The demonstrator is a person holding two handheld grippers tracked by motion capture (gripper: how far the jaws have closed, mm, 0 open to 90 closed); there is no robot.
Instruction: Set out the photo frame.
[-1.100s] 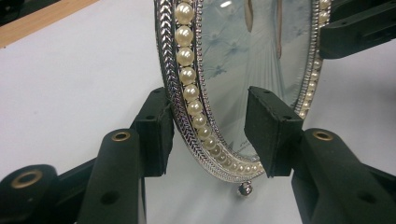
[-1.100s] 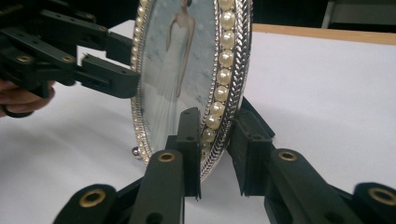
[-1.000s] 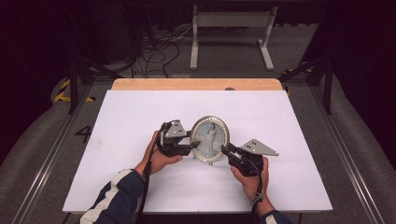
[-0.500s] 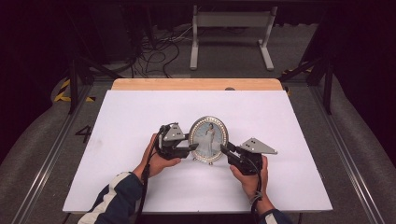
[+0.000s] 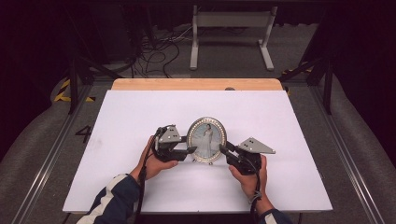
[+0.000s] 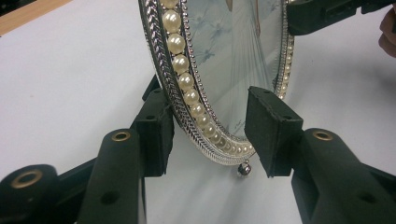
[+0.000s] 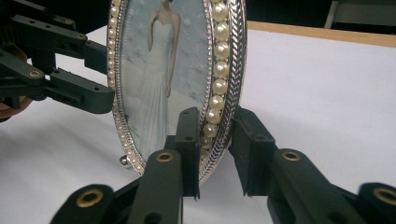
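Observation:
An oval picture frame (image 5: 206, 137) with a pearl and silver rim stands upright on the white tabletop (image 5: 140, 116), showing a figure in a long white dress. My left gripper (image 5: 190, 144) straddles its left edge. In the left gripper view the rim (image 6: 187, 88) sits between the pads (image 6: 273, 130); the rear pad is near its back and the front one stands clear of the glass. These jaws have just been opening. My right gripper (image 5: 223, 149) holds the right edge: its pads (image 7: 189, 144) pinch the pearl rim (image 7: 219, 84), though these jaws have also eased open slightly.
A wooden strip (image 5: 196, 84) runs along the table's far edge. Beyond it are cables (image 5: 159, 51) and a metal stand (image 5: 231, 28) on the floor. Rails (image 5: 46, 154) flank the table. A small ball foot (image 6: 243, 169) under the frame rests on the sheet.

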